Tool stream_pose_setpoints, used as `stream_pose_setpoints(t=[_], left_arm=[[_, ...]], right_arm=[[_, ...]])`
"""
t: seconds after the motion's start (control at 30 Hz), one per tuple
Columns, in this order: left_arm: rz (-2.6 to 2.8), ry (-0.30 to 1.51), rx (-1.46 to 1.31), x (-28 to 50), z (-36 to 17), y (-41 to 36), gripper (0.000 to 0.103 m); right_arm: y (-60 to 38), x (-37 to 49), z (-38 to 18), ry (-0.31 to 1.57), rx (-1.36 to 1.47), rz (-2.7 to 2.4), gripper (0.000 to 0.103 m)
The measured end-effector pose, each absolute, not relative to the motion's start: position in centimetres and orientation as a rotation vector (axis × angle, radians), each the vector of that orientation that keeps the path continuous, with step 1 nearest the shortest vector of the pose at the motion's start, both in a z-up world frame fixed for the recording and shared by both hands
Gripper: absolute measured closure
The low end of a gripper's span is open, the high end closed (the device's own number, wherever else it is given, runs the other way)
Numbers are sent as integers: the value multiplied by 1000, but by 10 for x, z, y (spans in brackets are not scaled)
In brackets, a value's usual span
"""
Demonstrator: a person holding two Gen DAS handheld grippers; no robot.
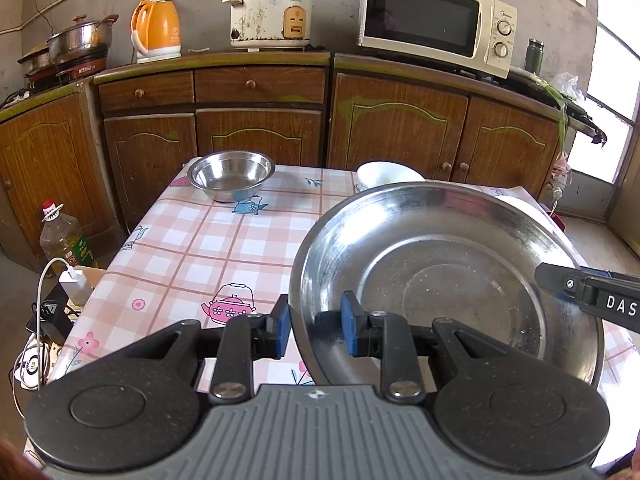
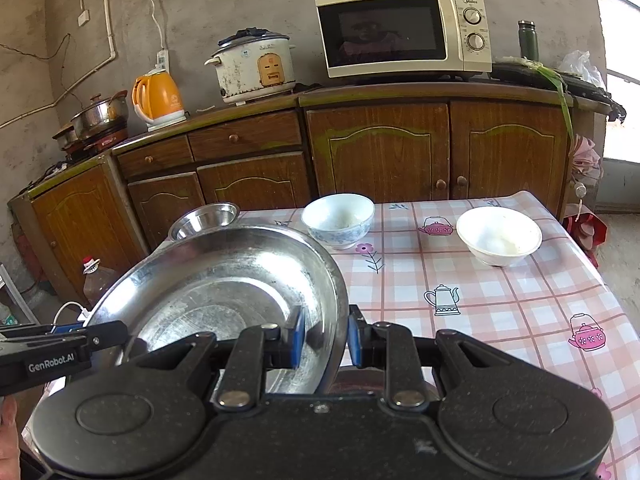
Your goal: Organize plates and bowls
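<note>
Tools, left [image 1: 315,330] and right [image 2: 323,338], pinch opposite rims of the pan [image 1: 440,276]; keep it level, lower onto the table [image 1: 192,248] evenly.

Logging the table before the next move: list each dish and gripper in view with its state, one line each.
Large round steel plate: held by both grippers at opposite rims, empty.
Left gripper: shut on the plate's rim.
Right gripper: shut on the plate's rim.
Small steel bowl: upright on the table, empty.
Blue-patterned white bowl: upright, slight residue inside.
Plain white bowl: upright, slight residue inside.
</note>
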State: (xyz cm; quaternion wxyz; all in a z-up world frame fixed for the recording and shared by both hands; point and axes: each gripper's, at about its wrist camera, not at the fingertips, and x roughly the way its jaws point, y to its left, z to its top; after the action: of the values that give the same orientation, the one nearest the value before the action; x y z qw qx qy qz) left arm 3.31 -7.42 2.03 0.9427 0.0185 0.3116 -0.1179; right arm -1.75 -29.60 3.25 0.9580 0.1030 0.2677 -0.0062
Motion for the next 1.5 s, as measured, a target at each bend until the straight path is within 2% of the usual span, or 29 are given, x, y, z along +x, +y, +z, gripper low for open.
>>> stream_pose_setpoints(t=[1.5], left_arm=[[-322, 641, 56, 1, 13, -91, 77]], right_arm=[[-317, -64, 27, 556, 211, -62, 74]])
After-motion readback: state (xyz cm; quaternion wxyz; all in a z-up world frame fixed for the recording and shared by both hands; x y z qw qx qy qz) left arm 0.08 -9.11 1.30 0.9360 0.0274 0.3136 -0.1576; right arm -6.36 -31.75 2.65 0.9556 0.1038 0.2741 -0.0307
